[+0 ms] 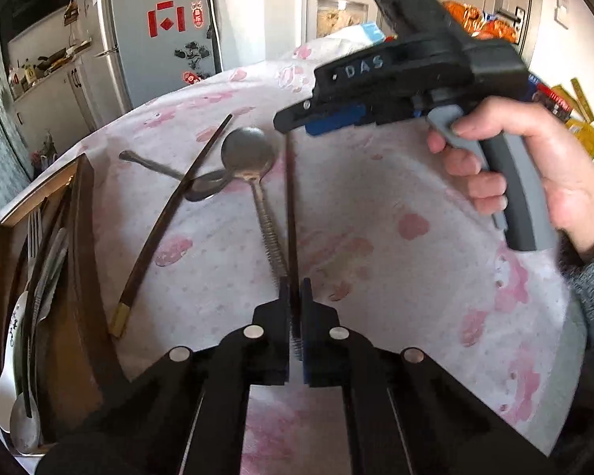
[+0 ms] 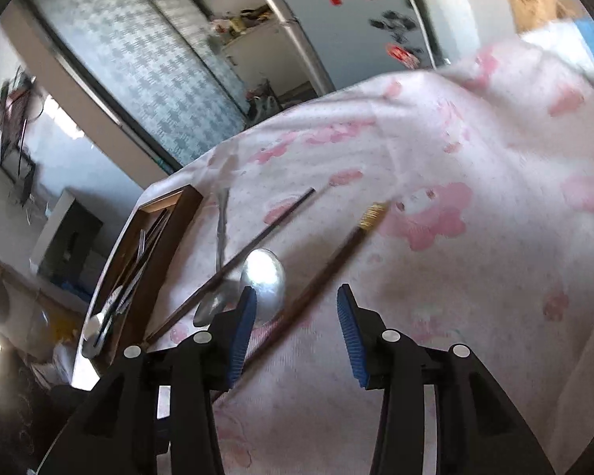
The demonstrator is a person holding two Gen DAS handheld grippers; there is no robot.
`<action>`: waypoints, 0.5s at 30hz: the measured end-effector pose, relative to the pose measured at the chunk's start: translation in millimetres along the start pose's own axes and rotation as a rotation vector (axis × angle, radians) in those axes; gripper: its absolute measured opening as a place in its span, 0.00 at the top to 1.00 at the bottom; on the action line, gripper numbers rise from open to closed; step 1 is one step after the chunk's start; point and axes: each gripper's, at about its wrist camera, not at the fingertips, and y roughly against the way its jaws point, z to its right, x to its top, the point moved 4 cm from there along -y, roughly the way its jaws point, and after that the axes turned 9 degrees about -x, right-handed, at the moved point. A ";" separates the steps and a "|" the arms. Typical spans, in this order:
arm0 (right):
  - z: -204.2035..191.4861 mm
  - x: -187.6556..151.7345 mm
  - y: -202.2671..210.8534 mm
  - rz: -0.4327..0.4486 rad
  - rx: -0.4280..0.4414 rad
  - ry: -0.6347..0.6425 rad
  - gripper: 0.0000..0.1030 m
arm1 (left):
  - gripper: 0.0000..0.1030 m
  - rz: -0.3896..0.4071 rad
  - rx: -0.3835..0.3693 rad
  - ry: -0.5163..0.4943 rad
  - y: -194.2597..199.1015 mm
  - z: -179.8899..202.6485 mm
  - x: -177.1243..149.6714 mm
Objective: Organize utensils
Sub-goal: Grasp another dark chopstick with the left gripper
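- While the pink-flowered white tablecloth (image 1: 396, 206) spreads under everything, a brown wooden tray (image 1: 81, 261) sits at its left edge (a fork, spoons and dark chopsticks already lie inside).
- A dark wooden chopstick with a gold end (image 1: 166, 229) lies loose, crossing a small steel spoon (image 1: 170, 174).
- A large steel spoon with a ribbed handle (image 1: 249, 166) lies just beside the gripped stick.
- The left gripper (image 1: 295, 304) is clamped on a second dark chopstick (image 1: 291, 206), which points away over the cloth.
- The right gripper (image 2: 297, 328) hangs above the table, jaws spread wide, grasping nothing.
- A grey fridge with red stickers (image 1: 158, 27) stands behind.
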 end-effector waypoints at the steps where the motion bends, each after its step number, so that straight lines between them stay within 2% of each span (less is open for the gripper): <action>1: 0.6 -0.8 -0.7 -0.003 0.009 -0.017 0.56 | 0.95 0.015 -0.003 0.004 3.8 0.9 2.1; 5: -0.7 -6.4 -7.8 -0.030 0.044 -0.078 0.55 | 0.95 0.060 -0.007 0.012 16.2 4.9 10.2; 9: -0.7 -7.4 -8.6 -0.013 0.052 -0.120 0.54 | 0.95 0.084 -0.033 0.028 24.4 6.1 13.6; 10: -0.1 -7.3 -8.7 -0.011 0.048 -0.130 0.58 | 0.95 0.090 -0.034 0.030 26.5 6.8 12.6; 11: -0.2 -7.9 -10.3 -0.015 0.048 -0.136 0.73 | 0.95 0.087 -0.042 0.029 26.6 7.3 11.8; 12: -0.7 -8.4 -11.6 -0.013 0.043 -0.133 0.81 | 0.95 0.085 -0.048 0.029 26.3 7.3 10.8; 15: -3.8 -10.1 -10.3 0.003 0.038 -0.133 0.81 | 0.94 0.079 -0.048 0.023 25.7 6.5 5.7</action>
